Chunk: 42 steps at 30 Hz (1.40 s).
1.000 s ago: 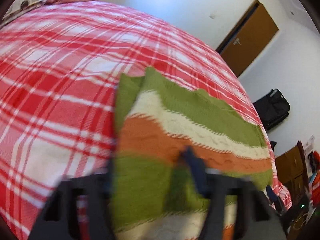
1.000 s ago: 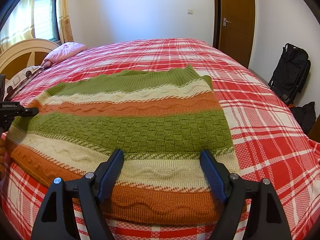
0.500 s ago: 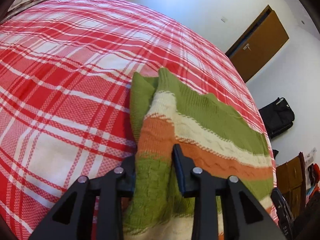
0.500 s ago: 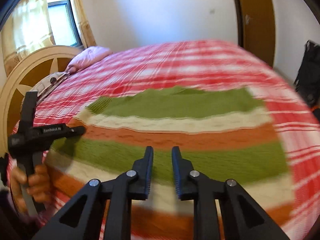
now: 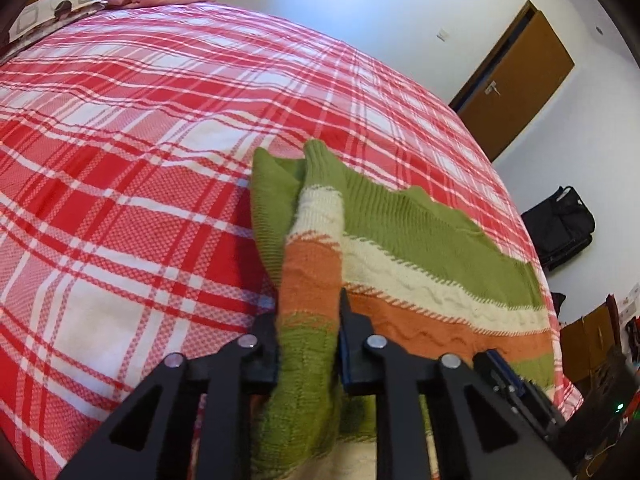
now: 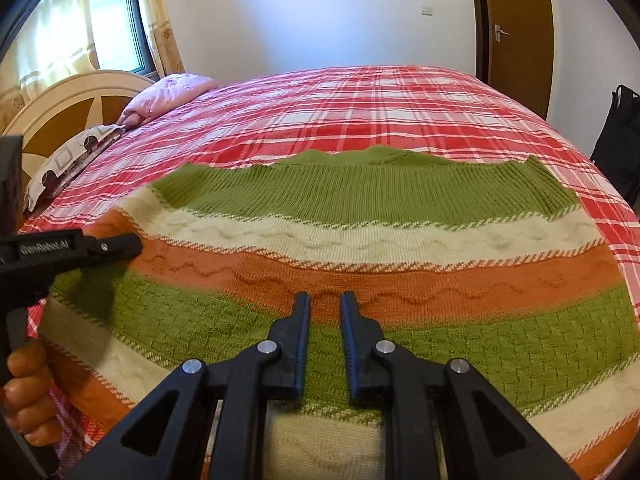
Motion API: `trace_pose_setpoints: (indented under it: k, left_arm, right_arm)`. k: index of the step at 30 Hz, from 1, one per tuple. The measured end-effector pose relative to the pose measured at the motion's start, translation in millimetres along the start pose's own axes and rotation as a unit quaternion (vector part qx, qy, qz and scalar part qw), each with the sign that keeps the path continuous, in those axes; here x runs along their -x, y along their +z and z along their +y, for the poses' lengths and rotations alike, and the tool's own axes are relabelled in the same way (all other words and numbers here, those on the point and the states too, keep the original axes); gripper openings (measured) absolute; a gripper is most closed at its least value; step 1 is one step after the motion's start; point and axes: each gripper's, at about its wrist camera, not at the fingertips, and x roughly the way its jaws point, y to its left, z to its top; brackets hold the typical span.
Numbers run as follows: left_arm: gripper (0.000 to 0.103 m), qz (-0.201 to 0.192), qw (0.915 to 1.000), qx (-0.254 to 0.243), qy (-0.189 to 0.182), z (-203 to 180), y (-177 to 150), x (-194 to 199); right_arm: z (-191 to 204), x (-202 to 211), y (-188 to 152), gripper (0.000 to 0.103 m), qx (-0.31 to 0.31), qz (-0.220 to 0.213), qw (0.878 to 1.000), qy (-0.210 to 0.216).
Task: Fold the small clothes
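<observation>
A knitted sweater [image 6: 360,240] with green, cream and orange stripes lies spread on the red plaid bedspread [image 6: 400,100]. In the left wrist view its left edge [image 5: 316,216] is bunched into a raised ridge. My left gripper [image 5: 308,320] has that ridge between its fingers; the jaws are closing and the pads press on the knit. From the right wrist view the left gripper [image 6: 132,242] reaches in at the sweater's left side, with a person's hand [image 6: 24,392] below it. My right gripper [image 6: 325,304] stands over the middle orange stripe, jaws nearly together, with flat fabric showing through the slit.
A pink pillow [image 6: 172,92] and a patterned one [image 6: 72,160] lie by the cream headboard [image 6: 68,112] at the far left. A brown door [image 6: 516,20] is at the back right. A black bag [image 5: 560,224] stands on the floor beyond the bed's edge.
The right gripper's jaws went from wide open to nearly together as it slid left over the sweater. The left gripper's jaws narrowed onto the sweater's left edge, which now stands up as a ridge.
</observation>
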Motion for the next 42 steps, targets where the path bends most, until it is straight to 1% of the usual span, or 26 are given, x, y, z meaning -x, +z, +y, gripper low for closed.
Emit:
trace_pose_setpoints:
  k: [3, 6, 8, 10, 12, 13, 15, 17, 20, 21, 23, 24, 27, 28, 29, 31, 33, 34, 35, 36, 37, 38, 39, 40, 41, 42]
  left_arm:
    - [0.017, -0.007, 0.9999, -0.008, 0.005, -10.1, 2.6, 8.2]
    - [0.017, -0.020, 0.9994, -0.030, 0.003, -31.4, 5.3, 22.6]
    - [0.016, -0.024, 0.9987, -0.045, 0.001, -50.9, 6.5, 32.6]
    - [0.016, -0.031, 0.9975, -0.064, 0.001, -73.3, 5.6, 41.4]
    - [0.015, -0.037, 0.9956, -0.086, -0.001, -97.3, 2.1, 47.9]
    - [0.015, -0.040, 0.9940, -0.102, -0.002, -115.4, -1.4, 50.8]
    - [0.014, -0.043, 0.9917, -0.121, -0.005, -137.0, -7.0, 51.3]
    - [0.014, -0.035, 0.9882, -0.148, -0.011, -166.3, -17.4, 40.0]
    - [0.014, -0.022, 0.9828, -0.183, 0.000, -196.2, -35.6, 15.8]
    - [0.014, -0.014, 0.9813, -0.192, 0.005, -203.6, -42.3, 5.7]
    - [0.008, 0.009, 0.9789, -0.204, 0.005, -214.7, -57.5, -14.5]
    - [0.008, 0.025, 0.9777, -0.209, 0.004, -219.1, -65.8, -25.1]
    - [0.008, 0.053, 0.9750, -0.216, -0.003, -228.6, -84.0, -38.8]
    - [0.007, 0.065, 0.9739, -0.217, -0.007, -231.0, -87.5, -40.1]
    - [0.008, 0.069, 0.9741, -0.215, -0.013, -231.1, -88.2, -36.4]
    - [0.008, 0.067, 0.9738, -0.215, -0.033, -228.7, -89.1, -20.3]
    - [0.012, 0.041, 0.9742, -0.217, -0.047, -222.6, -84.3, 8.8]
    - [0.021, 0.032, 0.9741, -0.217, -0.054, -219.3, -82.5, 19.4]
    - [0.040, 0.018, 0.9748, -0.214, -0.061, -211.7, -78.6, 33.3]
    - [0.053, -0.004, 0.9771, -0.205, -0.059, -199.5, -73.7, 50.6]
    - [0.077, -0.023, 0.9788, -0.197, -0.052, -190.0, -70.4, 59.8]
    - [0.087, -0.046, 0.9802, -0.188, -0.042, -178.1, -67.2, 69.1]
    - [0.087, -0.071, 0.9808, -0.179, -0.028, -165.0, -63.6, 79.2]
    - [0.087, -0.089, 0.9811, -0.171, -0.011, -151.3, -60.4, 86.7]
    - [0.087, -0.097, 0.9820, -0.162, 0.005, -138.6, -57.2, 89.5]
    - [0.087, -0.096, 0.9836, -0.152, 0.020, -125.5, -53.7, 88.7]
  right_arm:
    - [-2.6, -0.9, 2.4, 0.017, -0.005, 0.005, 1.000, 0.007]
    - [-17.4, 8.3, 7.8, 0.017, -0.042, 0.005, 0.998, 0.052]
    - [-34.7, 23.7, 11.0, 0.017, -0.080, -0.017, 0.994, 0.075]
    - [-50.7, 37.8, 13.2, 0.017, -0.094, -0.030, 0.992, 0.083]
    - [-65.0, 46.0, 13.4, 0.017, -0.100, -0.028, 0.990, 0.091]
    - [-75.1, 49.2, 11.7, 0.017, -0.107, -0.026, 0.989, 0.100]
    - [-91.1, 51.8, 5.6, 0.017, -0.121, -0.020, 0.987, 0.107]
    - [-106.8, 51.5, -4.3, 0.017, -0.138, -0.011, 0.985, 0.107]
    - [-126.1, 47.5, -21.1, 0.017, -0.162, 0.003, 0.981, 0.111]
    - [-129.8, 47.6, -24.6, 0.017, -0.166, 0.002, 0.979, 0.118]
    - [-135.6, 50.7, -30.7, 0.017, -0.172, -0.006, 0.976, 0.133]
    - [-136.6, 52.0, -31.8, 0.017, -0.171, -0.007, 0.976, 0.135]
    - [-140.4, 51.2, -34.4, 0.017, -0.173, -0.002, 0.974, 0.147]
    - [-141.6, 51.7, -35.4, 0.017, -0.174, -0.005, 0.973, 0.152]
    - [-143.7, 51.1, -36.1, 0.017, -0.177, -0.005, 0.972, 0.157]
    - [-148.3, 51.1, -38.6, 0.017, -0.188, -0.002, 0.968, 0.168]
    - [-152.2, 51.1, -38.3, 0.017, -0.202, 0.006, 0.964, 0.176]
    - [-154.1, 52.1, -37.7, 0.017, -0.209, 0.012, 0.962, 0.176]
    - [-155.1, 54.4, -36.9, 0.017, -0.219, 0.017, 0.960, 0.175]
    - [-156.2, 57.9, -35.4, 0.017, -0.232, 0.018, 0.957, 0.175]
    - [-157.0, 62.8, -32.2, 0.017, -0.245, 0.010, 0.950, 0.193]
    - [-155.2, 67.4, -28.0, 0.026, -0.254, 0.000, 0.942, 0.218]
    - [-152.6, 70.0, -23.6, 0.036, -0.258, -0.005, 0.937, 0.234]
    - [-147.6, 71.9, -17.3, 0.064, -0.262, -0.010, 0.933, 0.245]
    - [-143.5, 72.4, -13.1, 0.080, -0.265, -0.014, 0.932, 0.247]
    - [-137.7, 72.0, -8.1, 0.080, -0.266, -0.020, 0.933, 0.242]
